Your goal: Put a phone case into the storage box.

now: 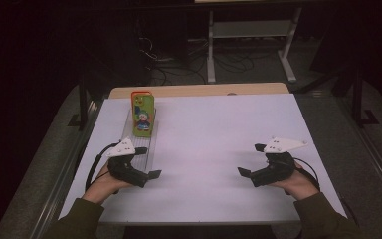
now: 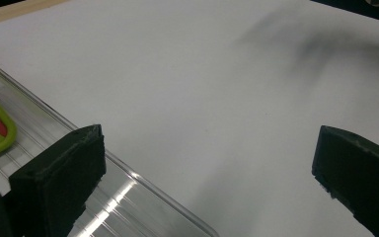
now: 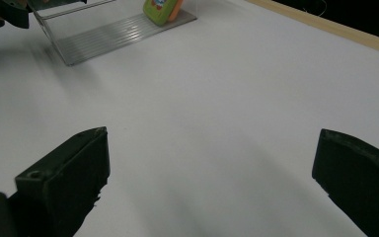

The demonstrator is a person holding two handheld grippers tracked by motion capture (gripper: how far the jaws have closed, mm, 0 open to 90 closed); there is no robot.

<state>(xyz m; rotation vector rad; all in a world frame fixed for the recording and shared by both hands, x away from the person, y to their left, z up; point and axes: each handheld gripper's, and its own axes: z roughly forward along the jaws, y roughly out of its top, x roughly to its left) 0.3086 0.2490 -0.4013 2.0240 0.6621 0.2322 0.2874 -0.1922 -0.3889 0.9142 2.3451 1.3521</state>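
on the left side of the white table [image 1: 209, 139] lies a clear ribbed plastic tray [image 1: 142, 144], and a green phone with a cartoon clown on its case [image 1: 143, 115] stands upright at its far end, with an orange phone [image 1: 135, 94] just behind it. my left tongs [image 1: 146, 162] sit over the tray's near end, jaws wide apart and holding nothing; in the left gripper view one jaw hangs above the tray's edge. my right tongs [image 1: 251, 159] rest well apart on the bare right side, jaws wide open too, pointing inward.
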